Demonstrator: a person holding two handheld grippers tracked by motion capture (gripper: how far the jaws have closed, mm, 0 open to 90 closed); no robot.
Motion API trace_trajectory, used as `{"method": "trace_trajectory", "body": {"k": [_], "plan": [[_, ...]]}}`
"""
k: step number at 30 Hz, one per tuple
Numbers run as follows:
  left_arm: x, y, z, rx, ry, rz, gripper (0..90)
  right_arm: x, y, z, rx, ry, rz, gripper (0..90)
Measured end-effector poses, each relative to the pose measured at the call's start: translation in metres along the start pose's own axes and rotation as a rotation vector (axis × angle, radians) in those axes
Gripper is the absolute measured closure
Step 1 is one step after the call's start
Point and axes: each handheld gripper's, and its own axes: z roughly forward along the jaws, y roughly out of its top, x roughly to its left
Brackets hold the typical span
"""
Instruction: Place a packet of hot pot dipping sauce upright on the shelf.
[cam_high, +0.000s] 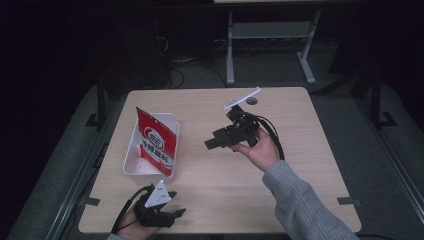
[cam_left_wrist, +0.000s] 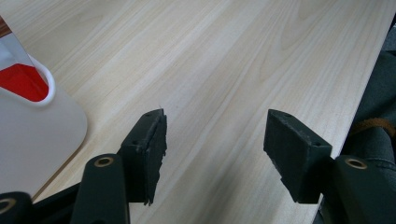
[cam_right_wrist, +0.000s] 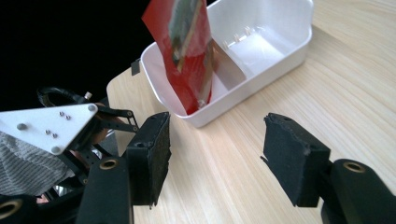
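A red snack bag (cam_high: 157, 140) with white lettering stands tilted in a white plastic bin (cam_high: 131, 155) on the left of the wooden table; the right gripper view shows the bag (cam_right_wrist: 187, 51) leaning in the bin (cam_right_wrist: 261, 74). My left gripper (cam_high: 176, 215) rests open at the table's front edge, just below the bin, with nothing between its jaws (cam_left_wrist: 215, 149). My right gripper (cam_high: 209, 144) hovers open over the middle of the table and points left toward the bin, with bare wood between its jaws (cam_right_wrist: 215, 154).
A corner of the white bin (cam_left_wrist: 37, 126) lies left of my left gripper. The table's right edge (cam_left_wrist: 359, 107) runs close beside that gripper. A round hole (cam_high: 252, 101) sits near the table's back edge. A metal frame (cam_high: 270, 45) stands on the floor behind.
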Motion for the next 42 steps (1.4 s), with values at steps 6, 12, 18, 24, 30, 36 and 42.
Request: {"method": "trace_trajectory", "body": {"k": [6, 12, 18, 24, 30, 36, 42], "plan": [[0.000, 0.000, 0.000, 0.001, -0.003, 0.000, 37.4, -0.010, -0.015, -0.009, -0.010, -0.009, 0.030, 39.7], [0.000, 0.000, 0.001, 0.002, -0.002, 0.000, 36.9, -0.015, -0.028, -0.016, -0.005, -0.021, 0.044, 39.2], [0.000, 0.000, 0.001, -0.002, -0.003, -0.002, 36.6, -0.022, -0.042, -0.024, -0.016, -0.028, 0.069, 39.1], [0.000, 0.000, 0.001, 0.000, -0.003, -0.001, 36.4, -0.028, -0.057, -0.029, -0.015, -0.038, 0.088, 38.8], [0.000, 0.000, 0.001, 0.000, -0.001, -0.001, 36.2, -0.034, -0.074, -0.033, -0.015, -0.042, 0.114, 38.7], [0.000, 0.000, 0.002, 0.002, -0.001, 0.000, 36.0, -0.039, -0.089, -0.036, -0.009, -0.050, 0.133, 38.4], [0.000, 0.000, 0.003, 0.005, -0.004, 0.002, 35.9, -0.043, -0.104, -0.043, -0.008, -0.062, 0.153, 38.4]]}}
